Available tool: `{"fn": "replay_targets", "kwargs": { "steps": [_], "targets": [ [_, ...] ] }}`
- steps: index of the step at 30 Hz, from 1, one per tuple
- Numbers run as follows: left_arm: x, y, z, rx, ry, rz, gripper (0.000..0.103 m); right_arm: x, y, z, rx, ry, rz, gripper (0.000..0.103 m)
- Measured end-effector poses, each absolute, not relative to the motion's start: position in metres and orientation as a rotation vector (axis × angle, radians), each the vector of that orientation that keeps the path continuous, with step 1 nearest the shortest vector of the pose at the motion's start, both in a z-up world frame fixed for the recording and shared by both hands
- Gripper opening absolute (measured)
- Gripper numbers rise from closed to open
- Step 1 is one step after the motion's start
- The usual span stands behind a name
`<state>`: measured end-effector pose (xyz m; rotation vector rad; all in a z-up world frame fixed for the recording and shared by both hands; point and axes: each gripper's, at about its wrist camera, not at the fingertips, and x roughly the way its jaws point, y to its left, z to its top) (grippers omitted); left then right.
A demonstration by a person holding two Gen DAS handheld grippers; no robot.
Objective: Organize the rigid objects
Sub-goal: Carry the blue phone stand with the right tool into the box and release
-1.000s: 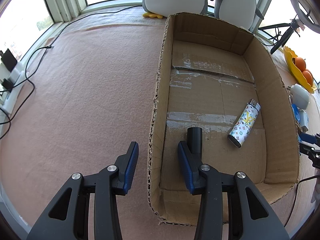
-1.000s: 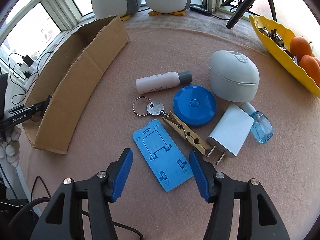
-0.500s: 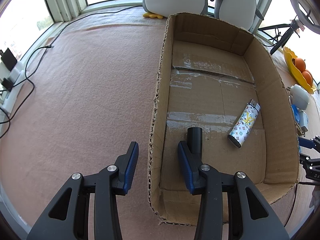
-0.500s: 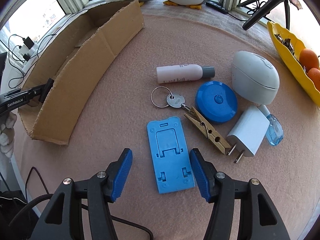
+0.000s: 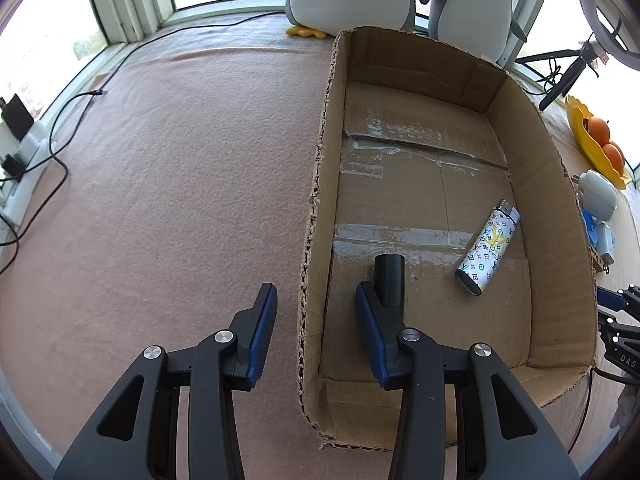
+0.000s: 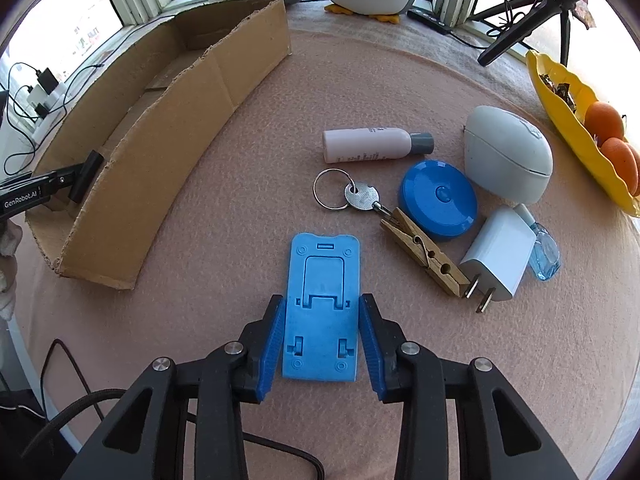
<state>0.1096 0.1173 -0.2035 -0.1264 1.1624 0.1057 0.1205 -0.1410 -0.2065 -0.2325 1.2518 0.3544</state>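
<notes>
Right tongs pinching the blue phone stand by its long edges, flat on the pink worktop.
Their jaws have just been closing, and both pads now sit against the stand. Just beyond it lie a key on a ring, a wooden clothespin, a blue round case and a white charger. The left tongs stand spread astride the cardboard box wall, neither pad touching it; a patterned lighter and a black tube lie inside (the tube beside the inner pad).
</notes>
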Motion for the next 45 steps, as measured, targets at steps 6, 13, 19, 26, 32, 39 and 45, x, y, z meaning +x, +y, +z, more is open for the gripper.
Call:
{"fn": "replay_targets", "kwargs": {
  "steps": [6, 13, 19, 26, 32, 39, 45],
  "targets": [
    [0.109, 0.117, -0.203, -0.127, 1.16, 0.102, 0.041, 0.108, -0.15, -0.203, -0.135, 1.232, 0.318, 0.033],
    [0.109, 0.116, -0.203, -0.122, 1.159, 0.098, 0.041, 0.096, -0.155, -0.192, -0.065, 1.205, 0.286, 0.033],
    [0.11, 0.116, -0.203, -0.124, 1.16, 0.098, 0.041, 0.101, -0.149, -0.168, -0.052, 1.151, 0.284, 0.033],
    [0.11, 0.116, -0.203, -0.129, 1.158, 0.097, 0.041, 0.105, -0.114, -0.127, -0.075, 1.066, 0.361, 0.033],
    [0.11, 0.117, -0.203, -0.13, 1.158, 0.097, 0.041, 0.107, -0.073, -0.11, -0.093, 1.015, 0.443, 0.033],
    [0.11, 0.117, -0.203, -0.131, 1.158, 0.097, 0.041, 0.114, -0.035, -0.117, -0.11, 1.006, 0.492, 0.033],
    [0.11, 0.117, -0.203, -0.135, 1.158, 0.096, 0.041, 0.117, -0.012, -0.13, -0.137, 1.024, 0.51, 0.033]
  ]
}}
